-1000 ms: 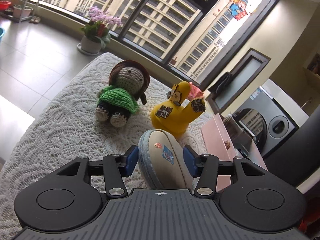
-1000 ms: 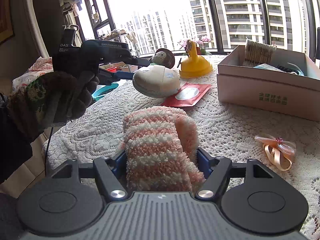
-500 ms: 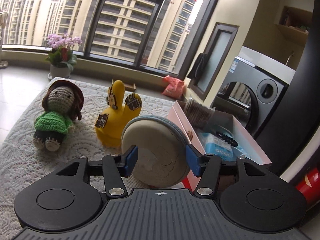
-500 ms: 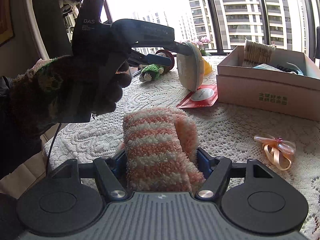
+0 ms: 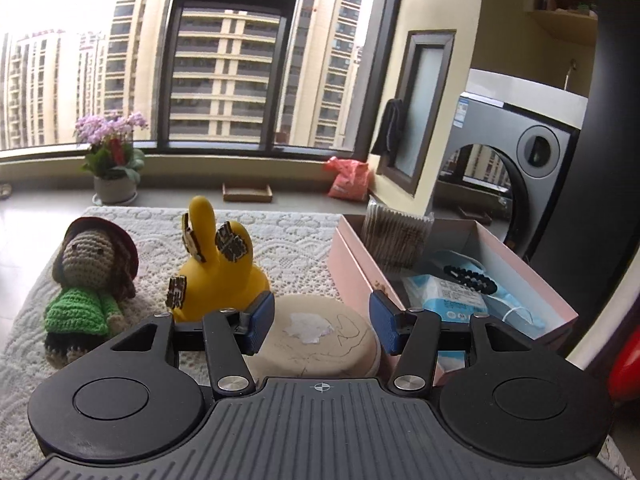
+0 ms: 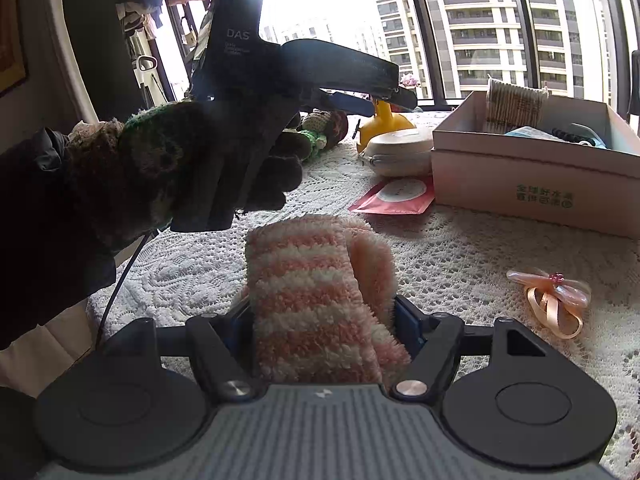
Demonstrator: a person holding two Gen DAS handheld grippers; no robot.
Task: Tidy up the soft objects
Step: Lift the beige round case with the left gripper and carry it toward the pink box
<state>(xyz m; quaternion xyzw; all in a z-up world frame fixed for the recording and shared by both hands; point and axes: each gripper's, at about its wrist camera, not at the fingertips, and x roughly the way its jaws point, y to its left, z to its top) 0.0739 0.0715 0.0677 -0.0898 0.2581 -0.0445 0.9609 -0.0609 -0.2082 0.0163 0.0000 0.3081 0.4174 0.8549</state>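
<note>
A round beige pouch [image 5: 320, 342] lies flat on the lace cloth between the open fingers of my left gripper [image 5: 322, 320], which hovers just above it; it also shows in the right wrist view [image 6: 400, 150]. My right gripper [image 6: 324, 320] is shut on a folded pink-and-white striped fuzzy sock [image 6: 316, 292]. A crocheted doll in green [image 5: 86, 284] and a yellow rabbit toy [image 5: 218, 268] stand behind the pouch. The left gripper [image 6: 376, 102], held by a gloved hand, shows in the right wrist view.
An open pink box [image 5: 356, 264] holding a brown bundle, a blue packet and a black hair tie stands right of the pouch. A red packet [image 6: 396, 196] lies before the box. A peach ribbon bow [image 6: 554, 296] lies at the right on the lace tablecloth [image 6: 460, 256].
My left gripper turned level, lowered the beige pouch flat onto the cloth beside the pink box, and opened off it. My right gripper stayed still with the sock.
</note>
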